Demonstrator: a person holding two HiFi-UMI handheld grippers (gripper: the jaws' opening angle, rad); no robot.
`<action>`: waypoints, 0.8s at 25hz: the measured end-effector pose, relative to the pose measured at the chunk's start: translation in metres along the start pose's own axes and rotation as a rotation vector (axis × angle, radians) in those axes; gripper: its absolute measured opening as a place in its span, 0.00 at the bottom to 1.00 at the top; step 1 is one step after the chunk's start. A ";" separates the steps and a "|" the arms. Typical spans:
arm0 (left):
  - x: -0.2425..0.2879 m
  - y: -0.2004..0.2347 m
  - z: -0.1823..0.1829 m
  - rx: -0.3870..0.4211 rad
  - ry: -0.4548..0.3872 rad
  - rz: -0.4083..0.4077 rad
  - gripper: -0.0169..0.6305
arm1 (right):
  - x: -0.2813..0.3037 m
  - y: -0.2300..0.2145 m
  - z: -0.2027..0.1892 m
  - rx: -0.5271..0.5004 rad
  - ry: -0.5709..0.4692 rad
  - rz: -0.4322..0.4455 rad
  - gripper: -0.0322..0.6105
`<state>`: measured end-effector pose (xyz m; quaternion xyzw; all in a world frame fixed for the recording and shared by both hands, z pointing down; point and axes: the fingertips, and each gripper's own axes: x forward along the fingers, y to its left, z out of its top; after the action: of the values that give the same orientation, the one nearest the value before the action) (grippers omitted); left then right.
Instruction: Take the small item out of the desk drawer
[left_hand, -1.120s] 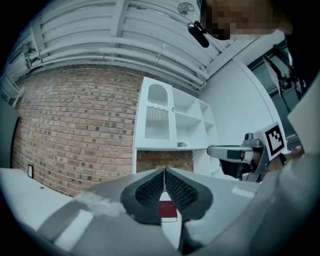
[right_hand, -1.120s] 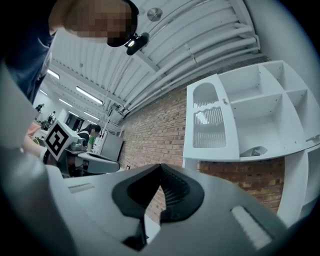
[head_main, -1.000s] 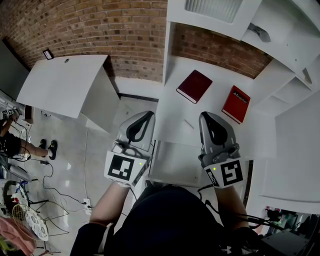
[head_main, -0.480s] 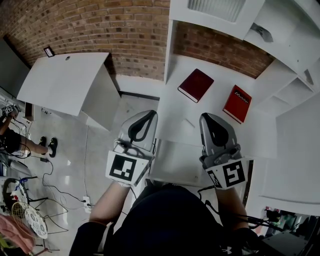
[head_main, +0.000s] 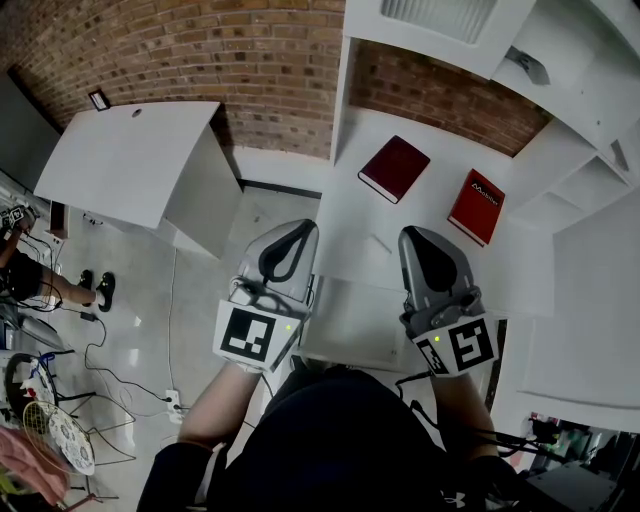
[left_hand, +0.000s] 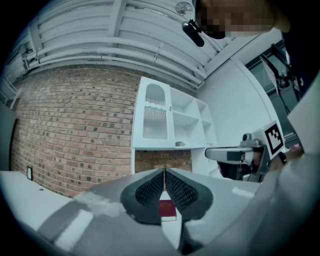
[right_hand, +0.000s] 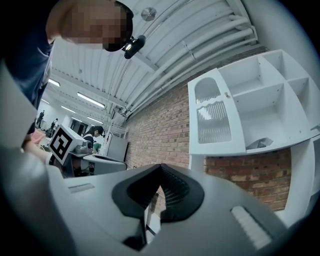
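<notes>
Judging by how things lie, the task has barely begun. Low in the centre of the head view, the left gripper (head_main: 302, 229) and the right gripper (head_main: 415, 233) hover side by side, well apart from each other, at the front edge of the white bench (head_main: 360, 215). Each gripper's own view shows its jaws brought together at the tips with nothing between them, so both are closed and empty. Through the gap below the left gripper's tips only a red book (head_main: 394, 168) shows. It lies farther back on the bench, upper centre of the head view, and a second red book (head_main: 474, 206) lies to its right. Neither is touched. Between the two grippers, just below the bench edge, sits a white rectangular panel (head_main: 350, 325). This is likely the drawer, but the pictures do not settle whether it is shut or pulled out. The small item appears in no view, so it is presumably inside the drawer. What seems left is nearly everything: getting the drawer open, finding the small item inside, closing a gripper on it and lifting it clear.
</notes>
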<state>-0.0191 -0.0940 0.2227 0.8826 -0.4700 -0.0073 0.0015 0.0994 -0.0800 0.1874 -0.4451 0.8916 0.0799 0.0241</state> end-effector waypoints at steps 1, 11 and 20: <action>0.000 0.000 0.000 0.001 0.000 0.000 0.05 | 0.000 0.001 0.000 0.002 0.002 0.001 0.05; -0.005 0.003 -0.002 -0.001 0.004 -0.002 0.05 | 0.001 0.007 -0.002 0.014 0.007 0.004 0.05; -0.009 0.008 -0.006 -0.007 0.008 -0.001 0.05 | 0.002 0.011 -0.004 0.014 0.013 -0.002 0.05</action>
<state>-0.0304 -0.0910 0.2285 0.8829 -0.4695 -0.0055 0.0063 0.0900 -0.0757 0.1924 -0.4465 0.8917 0.0708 0.0212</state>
